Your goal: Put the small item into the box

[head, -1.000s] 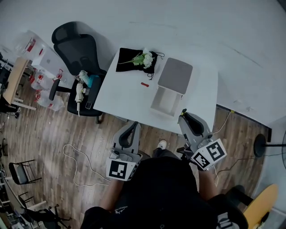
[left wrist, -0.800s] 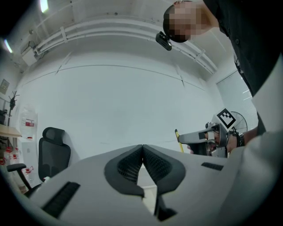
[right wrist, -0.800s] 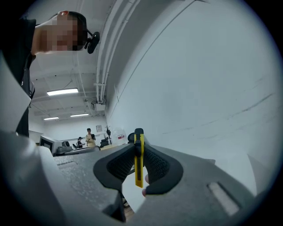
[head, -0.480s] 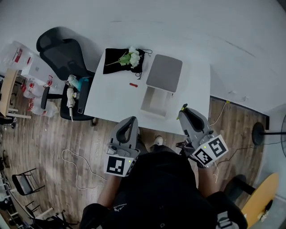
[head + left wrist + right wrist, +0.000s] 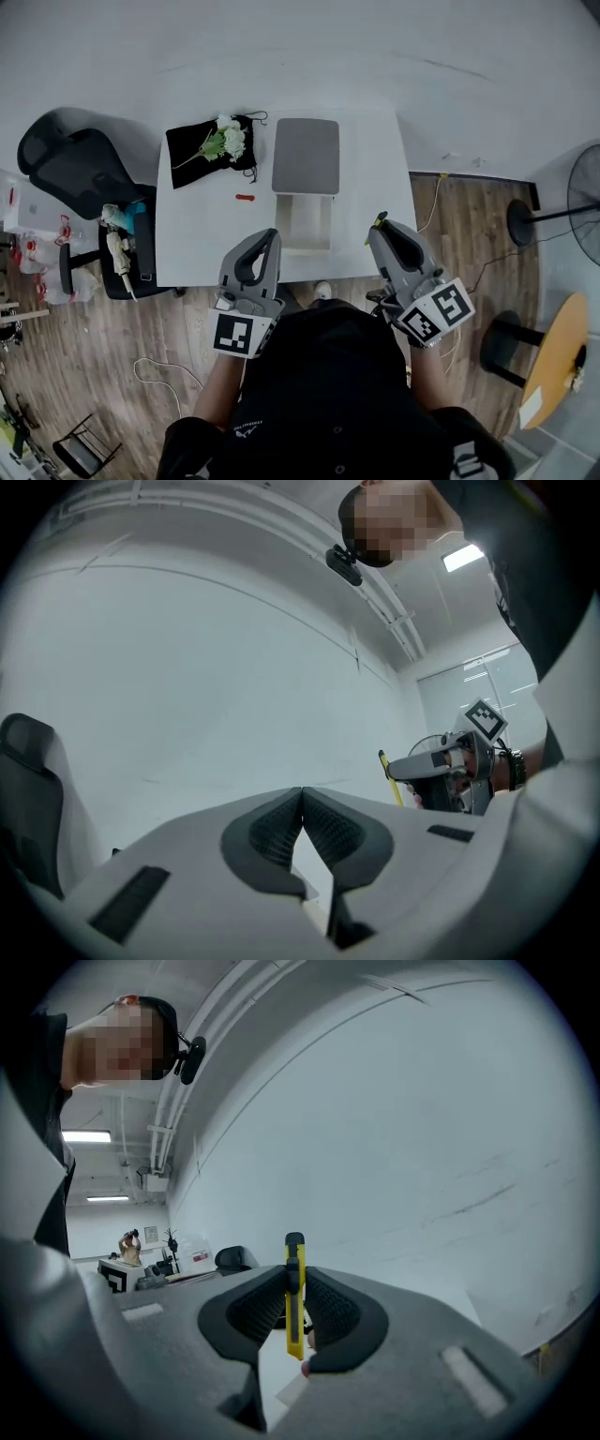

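The right gripper (image 5: 381,231) pinches a yellow knife (image 5: 294,1297) tight between its jaws, just to the right of the open white box (image 5: 305,221) on the table (image 5: 187,244). The left gripper (image 5: 271,234) has its jaws pressed together with nothing in them, near the box's front left corner. A small red thing (image 5: 245,198) lies left of the box, near a black cloth (image 5: 192,150) with white flowers (image 5: 228,141)

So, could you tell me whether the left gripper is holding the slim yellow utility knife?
No, that knife is clamped between the fingers of the right gripper.
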### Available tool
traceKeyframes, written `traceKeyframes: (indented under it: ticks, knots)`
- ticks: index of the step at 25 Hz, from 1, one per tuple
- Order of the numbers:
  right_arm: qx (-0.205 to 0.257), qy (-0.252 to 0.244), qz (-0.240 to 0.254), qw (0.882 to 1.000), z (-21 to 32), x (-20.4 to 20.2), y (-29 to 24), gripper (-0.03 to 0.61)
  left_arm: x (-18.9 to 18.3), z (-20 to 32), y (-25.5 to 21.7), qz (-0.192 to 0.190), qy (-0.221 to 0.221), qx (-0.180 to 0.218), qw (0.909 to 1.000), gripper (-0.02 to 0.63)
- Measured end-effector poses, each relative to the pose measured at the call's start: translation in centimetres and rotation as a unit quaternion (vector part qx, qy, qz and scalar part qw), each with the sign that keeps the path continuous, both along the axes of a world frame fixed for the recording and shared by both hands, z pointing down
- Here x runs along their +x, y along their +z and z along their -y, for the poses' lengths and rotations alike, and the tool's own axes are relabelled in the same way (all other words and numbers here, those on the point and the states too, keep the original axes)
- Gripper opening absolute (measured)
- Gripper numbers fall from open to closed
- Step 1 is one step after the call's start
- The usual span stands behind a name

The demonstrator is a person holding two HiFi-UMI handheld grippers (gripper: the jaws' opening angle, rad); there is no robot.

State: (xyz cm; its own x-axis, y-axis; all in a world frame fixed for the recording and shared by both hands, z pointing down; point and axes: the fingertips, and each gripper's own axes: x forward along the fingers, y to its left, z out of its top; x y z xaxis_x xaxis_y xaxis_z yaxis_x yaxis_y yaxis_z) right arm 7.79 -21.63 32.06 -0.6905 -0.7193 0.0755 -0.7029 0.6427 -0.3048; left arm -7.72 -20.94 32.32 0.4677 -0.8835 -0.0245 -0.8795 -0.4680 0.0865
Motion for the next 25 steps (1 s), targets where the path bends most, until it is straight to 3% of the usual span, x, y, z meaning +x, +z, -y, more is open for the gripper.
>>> traceKeyframes:
  ticks: [3,8,15,25]
  knots:
    - [-0.013,0.031,-0.018,0.999,1.7,-1.1,0.6,0.069,-1.0,2.7,0.2,0.013,0.033,0.009,0.9993,0.005]
    - [-0.023,0.046,-0.053,0.997,3.5,-4.0,2.4,0.069,-2.8,5.0,1.2,-0.016,0.068,-0.022,0.9973,0.005]
    - [-0.063,0.069,-0.071,0.993,6.8,-7.0,6.0,0.069,-4.2,7.3,2.1,-0.015,0.117,-0.034,0.9925,0.005]
    - [-0.162,0.062,-0.109,0.979,9.7,-10.0,14.4,0.069,-5.4,9.0,2.2,-0.021,0.146,-0.036,0.9884,0.005]
